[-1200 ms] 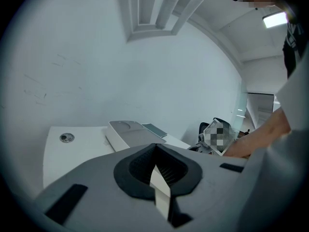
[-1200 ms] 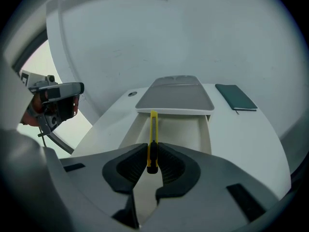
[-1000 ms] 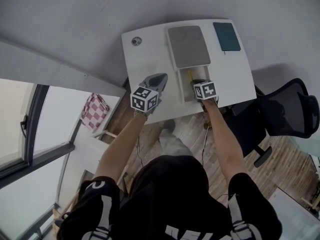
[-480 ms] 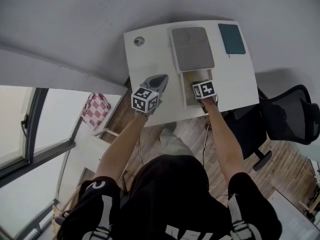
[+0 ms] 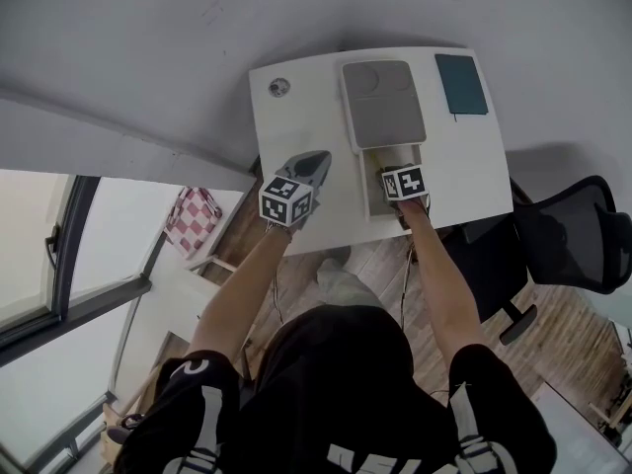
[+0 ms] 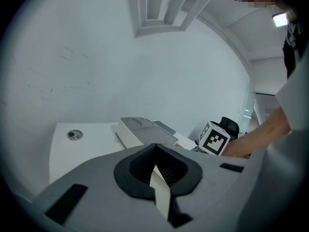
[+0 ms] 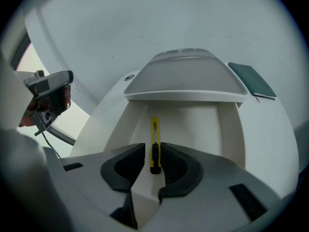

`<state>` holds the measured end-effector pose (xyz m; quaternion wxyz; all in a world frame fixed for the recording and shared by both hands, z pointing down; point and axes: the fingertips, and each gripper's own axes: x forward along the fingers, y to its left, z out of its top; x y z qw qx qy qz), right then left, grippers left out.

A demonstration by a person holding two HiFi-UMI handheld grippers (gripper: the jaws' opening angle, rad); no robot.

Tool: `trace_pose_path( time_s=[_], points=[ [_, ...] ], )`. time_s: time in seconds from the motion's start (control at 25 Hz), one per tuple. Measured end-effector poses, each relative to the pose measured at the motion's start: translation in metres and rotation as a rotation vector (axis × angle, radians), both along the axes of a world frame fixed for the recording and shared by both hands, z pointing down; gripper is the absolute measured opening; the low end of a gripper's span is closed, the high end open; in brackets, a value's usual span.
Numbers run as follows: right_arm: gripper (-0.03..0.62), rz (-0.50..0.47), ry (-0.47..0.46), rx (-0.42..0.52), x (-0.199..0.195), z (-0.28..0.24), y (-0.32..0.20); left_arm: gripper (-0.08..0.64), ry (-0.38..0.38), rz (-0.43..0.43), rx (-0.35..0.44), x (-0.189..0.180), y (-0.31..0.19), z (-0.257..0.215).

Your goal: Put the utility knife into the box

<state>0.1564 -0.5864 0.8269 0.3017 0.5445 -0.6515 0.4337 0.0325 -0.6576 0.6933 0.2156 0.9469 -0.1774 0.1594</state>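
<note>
Surface (image 5: 306,117): white desk top against a pale wall, carrying the box and everything else.
Box (image 7: 231,129): white, open-topped, at the surface's near edge.
Lid (image 5: 383,102): grey, at the box's far end.
Notebook (image 5: 461,84): dark teal, right of the box, well apart from it.
Left gripper (image 6: 155,149): left of the box, above the surface; jaws together, nothing between them.
Right gripper (image 7: 152,149): over the box's near end, tilted steeply down; jaws have just been opening and stand apart, with the knife between them, not pressed.
Utility knife (image 7: 154,134): yellow and black, lying lengthwise on the box floor.
Round disc (image 5: 279,87): small, far left of the box.
</note>
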Motion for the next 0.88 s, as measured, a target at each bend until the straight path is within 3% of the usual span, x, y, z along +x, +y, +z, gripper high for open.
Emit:
trace_pose_path(
  time_s=[0.56, 0.88],
  points=[
    [0.112, 0.091, 0.009, 0.296, 0.013, -0.099, 0.005, 0.026, 0.042, 0.029, 0.066, 0.014, 0.013, -0.047],
    [0.081, 0.117, 0.094, 0.512, 0.028, -0.177, 0.015, 0.026, 0.086, 0.051, 0.119, 0.024, 0.022, -0.083]
  ],
)
